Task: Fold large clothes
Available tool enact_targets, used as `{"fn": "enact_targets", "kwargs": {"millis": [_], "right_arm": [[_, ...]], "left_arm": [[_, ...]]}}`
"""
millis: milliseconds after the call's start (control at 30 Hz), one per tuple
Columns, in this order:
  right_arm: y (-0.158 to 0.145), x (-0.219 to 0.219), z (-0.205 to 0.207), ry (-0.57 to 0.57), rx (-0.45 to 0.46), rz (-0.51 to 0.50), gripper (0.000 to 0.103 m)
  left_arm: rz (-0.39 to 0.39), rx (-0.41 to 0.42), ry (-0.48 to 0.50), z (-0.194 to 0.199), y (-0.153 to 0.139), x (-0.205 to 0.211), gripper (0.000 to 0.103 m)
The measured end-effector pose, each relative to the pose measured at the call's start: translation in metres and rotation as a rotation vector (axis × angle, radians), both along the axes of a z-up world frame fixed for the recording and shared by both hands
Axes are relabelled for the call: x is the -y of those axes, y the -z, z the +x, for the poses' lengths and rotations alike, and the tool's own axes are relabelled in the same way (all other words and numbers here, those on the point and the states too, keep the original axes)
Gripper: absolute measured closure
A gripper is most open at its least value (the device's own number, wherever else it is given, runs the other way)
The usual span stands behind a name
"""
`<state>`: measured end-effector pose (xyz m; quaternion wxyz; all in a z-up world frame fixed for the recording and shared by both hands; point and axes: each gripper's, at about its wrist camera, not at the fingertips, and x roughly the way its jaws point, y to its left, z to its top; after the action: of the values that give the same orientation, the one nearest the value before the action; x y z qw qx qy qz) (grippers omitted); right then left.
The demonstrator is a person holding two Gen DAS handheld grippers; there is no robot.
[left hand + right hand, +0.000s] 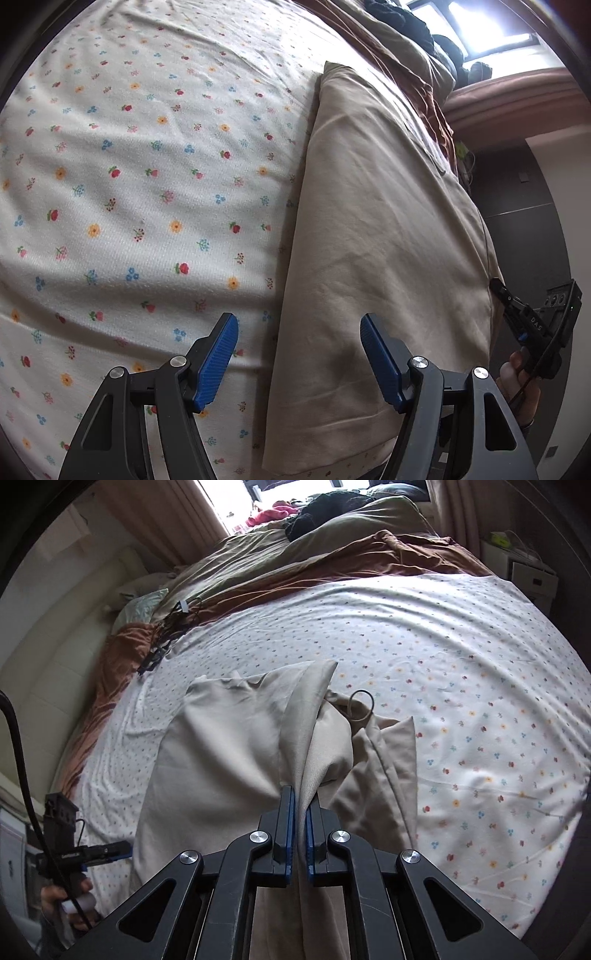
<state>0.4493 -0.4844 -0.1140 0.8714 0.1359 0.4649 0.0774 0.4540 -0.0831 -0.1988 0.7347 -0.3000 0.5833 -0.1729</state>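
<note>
Right gripper (300, 805) pinches beige garment (221, 746) beside, seemingly, cables (166, 635).

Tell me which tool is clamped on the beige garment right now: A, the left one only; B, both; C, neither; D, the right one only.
D: in the right wrist view the right tool is shut with a fold of the beige garment pinched between its pads, while the left tool is open, holding nothing, above the garment's edge and the floral sheet.
</note>
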Motion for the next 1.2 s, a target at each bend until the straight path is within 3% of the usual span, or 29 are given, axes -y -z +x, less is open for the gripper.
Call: {"fn": "enact_targets", "kwargs": {"millis": [267,367,567,700,733,800,833,867,1000,1200], "right_arm": [[0.045,0.05,-0.004,0.139,-0.08,0.029,0.099],[0.058,0.053,-0.005,0.16,-0.097,-0.006,0.099],[0.054,0.054,-0.011,0.204,-0.082,-0.02,0.099],[0.056,0.057,-0.015,0.21,-0.14,-0.077,0.097],[0.055,0.058,-0.017,0.214,-0.146,-0.086,0.09],[0.052,0.064,-0.02,0.214,-0.15,-0.062,0.063],[0.049,0.068,-0.021,0.213,-0.141,-0.042,0.038],[0.046,0.071,-0.022,0.215,-0.125,-0.024,0.023],[0.049,0.08,-0.012,0.196,-0.142,0.048,0.021],[0.085,0.075,0.019,0.159,-0.241,0.173,0.021]], "left_arm": [[-0.038,0.014,0.035,0.002,-0.009,0.009,0.043],[-0.046,0.009,0.055,0.003,-0.009,0.017,0.048],[-0.093,-0.018,0.114,-0.001,-0.003,0.035,0.064],[-0.078,-0.01,0.148,-0.004,-0.008,0.042,0.064],[-0.069,-0.008,0.149,-0.003,-0.008,0.042,0.064],[-0.052,0.009,0.125,0.004,-0.012,0.041,0.064],[-0.042,0.018,0.115,0.007,-0.013,0.039,0.064],[-0.036,0.021,0.108,0.011,-0.013,0.038,0.063],[-0.034,0.018,0.083,0.029,-0.013,0.037,0.061],[-0.037,0.026,0.072,0.056,-0.009,0.042,0.06]]}}
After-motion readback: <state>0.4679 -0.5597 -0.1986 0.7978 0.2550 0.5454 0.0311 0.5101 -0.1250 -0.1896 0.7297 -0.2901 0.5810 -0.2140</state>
